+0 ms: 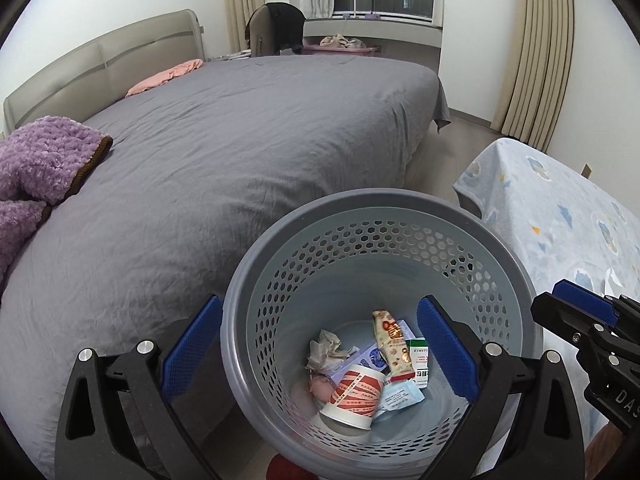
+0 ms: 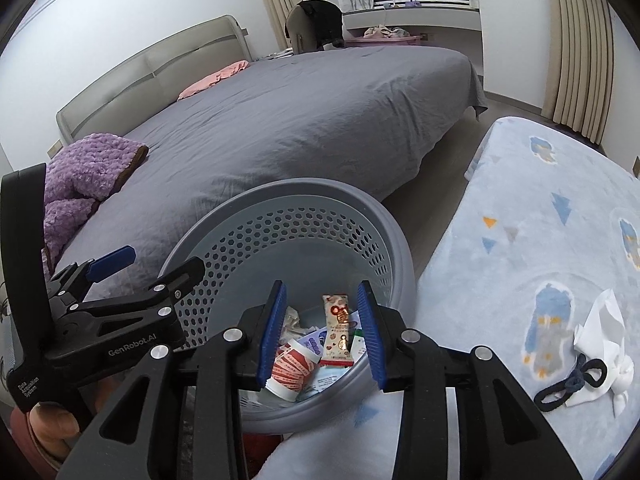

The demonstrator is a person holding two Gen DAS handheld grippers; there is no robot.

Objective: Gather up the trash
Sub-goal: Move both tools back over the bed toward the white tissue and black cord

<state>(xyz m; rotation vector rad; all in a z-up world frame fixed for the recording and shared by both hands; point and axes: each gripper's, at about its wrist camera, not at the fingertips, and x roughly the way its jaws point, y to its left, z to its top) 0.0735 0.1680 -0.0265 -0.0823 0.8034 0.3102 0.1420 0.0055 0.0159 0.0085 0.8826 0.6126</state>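
Collected so far: the perforated grey wastebasket (image 1: 380, 216) already held a red-and-white paper cup (image 1: 354, 390), a crumpled tissue (image 1: 325, 350), a snack-bar wrapper (image 1: 392, 344), a small green-and-white box (image 1: 418, 360) and a pale blue packet (image 1: 400, 396).
Left to collect: a crumpled white tissue (image 2: 600, 328) lay on the light blue patterned blanket (image 2: 540, 220), at the right of the scene; a dark looped cord (image 2: 568, 382) lay touching it on its near side. Whether the cord counted as trash could not be told.
Progress, as judged: most of the task appeared done, with at least the one tissue outstanding.
Left claw (image 1: 320, 352): spread wide and empty, one blue pad outside the basket's left wall and the other over its interior, so that it straddled the rim without closing on it.
Right claw (image 2: 326, 332): moderately open, holding nothing, poised over the near rim of the basket with the trash visible between its pads.
Tissue relative to right claw: to the right and slightly near, well apart, outside the gap.
Surroundings: a bed with a grey cover (image 1: 240, 140) stood on the far left of the basket.
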